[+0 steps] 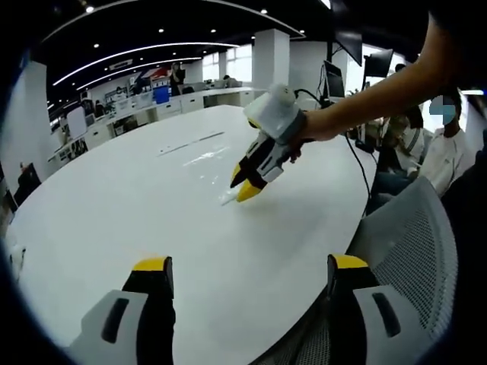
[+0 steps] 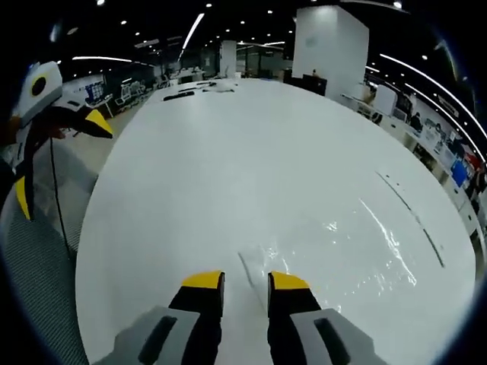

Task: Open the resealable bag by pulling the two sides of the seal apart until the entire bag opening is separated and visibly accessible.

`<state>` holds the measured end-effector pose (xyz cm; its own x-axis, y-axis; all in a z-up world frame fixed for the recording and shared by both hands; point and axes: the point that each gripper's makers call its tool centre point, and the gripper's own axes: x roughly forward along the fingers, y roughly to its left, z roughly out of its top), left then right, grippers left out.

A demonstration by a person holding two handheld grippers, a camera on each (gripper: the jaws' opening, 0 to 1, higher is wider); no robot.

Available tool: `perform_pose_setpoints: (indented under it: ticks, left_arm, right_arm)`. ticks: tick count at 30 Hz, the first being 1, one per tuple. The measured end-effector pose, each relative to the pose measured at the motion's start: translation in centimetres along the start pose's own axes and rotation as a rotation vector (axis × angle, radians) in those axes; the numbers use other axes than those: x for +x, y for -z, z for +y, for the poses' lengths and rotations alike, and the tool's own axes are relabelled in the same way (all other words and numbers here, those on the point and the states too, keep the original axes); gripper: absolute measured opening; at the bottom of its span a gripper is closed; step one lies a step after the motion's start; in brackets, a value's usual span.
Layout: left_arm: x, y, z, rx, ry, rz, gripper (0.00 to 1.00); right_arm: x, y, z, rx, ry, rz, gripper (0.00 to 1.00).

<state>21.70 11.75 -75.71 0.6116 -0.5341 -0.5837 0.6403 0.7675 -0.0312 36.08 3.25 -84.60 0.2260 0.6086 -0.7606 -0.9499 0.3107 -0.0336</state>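
A clear resealable bag (image 2: 342,236) lies flat on the white round table (image 2: 228,152), showing mostly as glare. Its near edge, a pale strip, runs into the gap between my right gripper's (image 2: 246,281) yellow-tipped jaws, which stand a little apart without touching it. In the left gripper view the bag (image 1: 202,156) is a faint sheen, and the right gripper (image 1: 245,186), held by a person's hand, points down at its near end. My left gripper (image 1: 251,265) hovers over the table's near edge, jaws wide apart and bare. The right gripper view shows the left gripper (image 2: 57,156) open at far left.
A grey mesh chair (image 1: 415,243) stands at the table's edge beside the left gripper. A black cable (image 1: 358,163) hangs from the right gripper. A person (image 1: 445,148) sits beyond the table. Small dark items (image 2: 186,93) lie at the table's far end.
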Motion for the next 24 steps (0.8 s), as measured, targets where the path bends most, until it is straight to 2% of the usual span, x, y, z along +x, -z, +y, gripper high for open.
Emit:
perform_pose_setpoints:
  ticks: [9,10,11,15,21,24]
  left_arm:
    - [0.0,0.1,-0.1,0.001,-0.001,0.011,0.81]
    - [0.0,0.2,-0.1,0.002,-0.003,0.015,0.81]
    - [0.0,0.2,0.0,0.001,-0.006,0.015,0.80]
    - [0.1,0.3,-0.1,-0.010,-0.005,0.014,0.80]
    - [0.2,0.3,-0.3,-0.010,-0.004,0.023,0.80]
    - [0.3,0.4,-0.4,-0.007,-0.003,0.025,0.80]
  right_arm:
    - [1.2,0.9,0.2,-0.049,-0.040,0.036,0.12]
    - [1.2,0.6,0.2,-0.029,-0.039,0.012,0.11]
    - [1.2,0.7,0.3,-0.005,-0.040,0.015,0.11]
    - [1.2,0.6,0.3,-0.039,-0.039,0.008,0.02]
    - [1.2,0.5,0.5,-0.074,-0.035,0.010,0.02]
    - [1.2,0.4,1.1,-0.139,-0.036,0.010,0.01]
